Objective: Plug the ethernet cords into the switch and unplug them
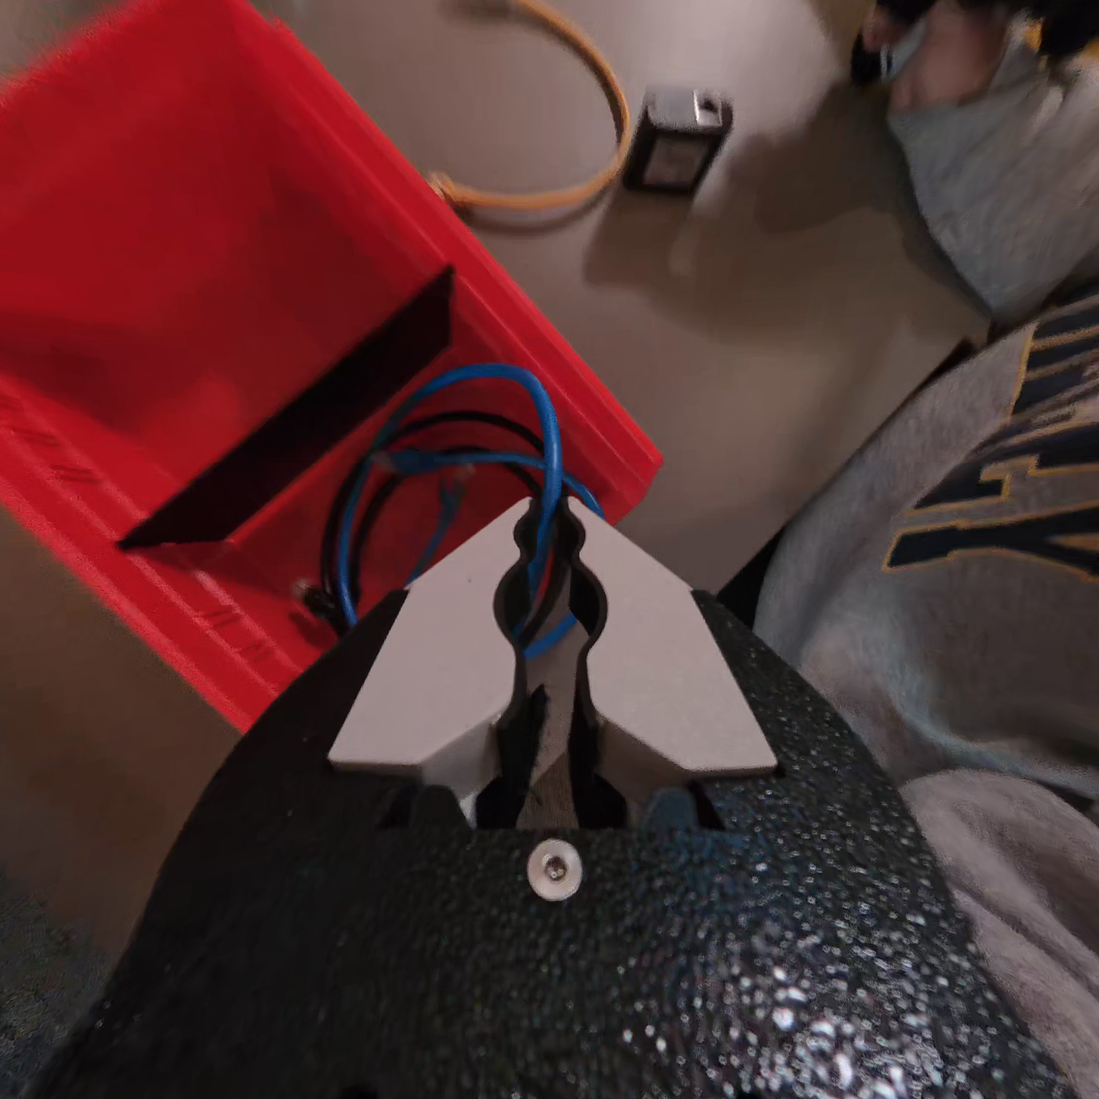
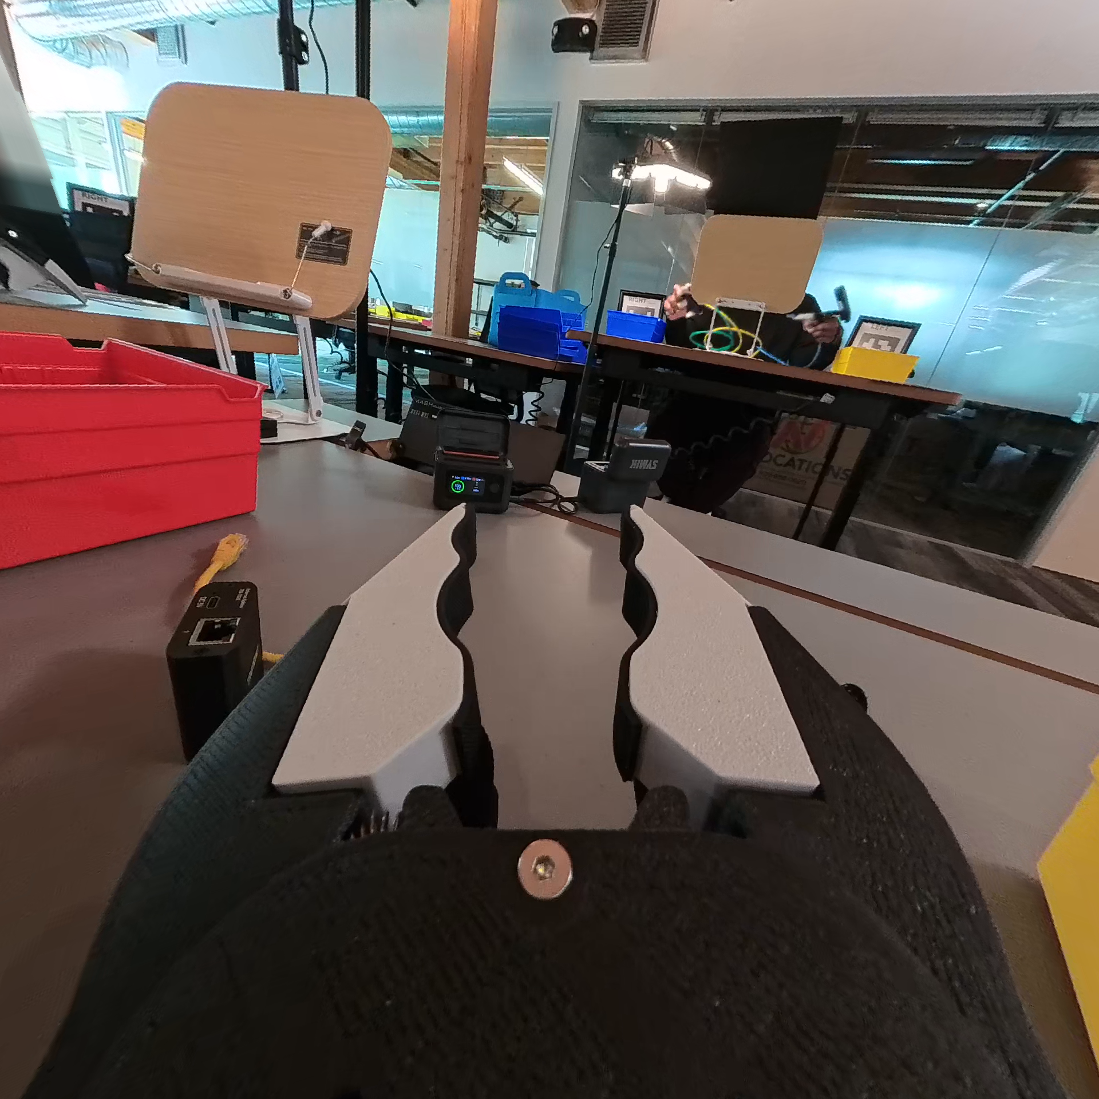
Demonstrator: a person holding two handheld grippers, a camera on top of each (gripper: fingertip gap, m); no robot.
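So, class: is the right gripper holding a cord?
No: the right gripper is open with only bare table between its fingers.

Red bin (image 1: 178,267); blue cord (image 1: 550,428), black cord (image 1: 333,535) inside; yellow cord (image 1: 612,119); black switch (image 2: 214,654); grey-padded tongs (image 1: 550,505).

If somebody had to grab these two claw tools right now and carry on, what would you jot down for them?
Left gripper: shut on the blue cord, over the red bin; a black cord lies in the same compartment.
Right gripper: open, empty, low over the table.
Switch sits on the table, front port empty. Yellow cord lies loose beside it.
Done: nothing seen plugged in.
Left: bring the blue cord over, plug the cords in, then unplug them.
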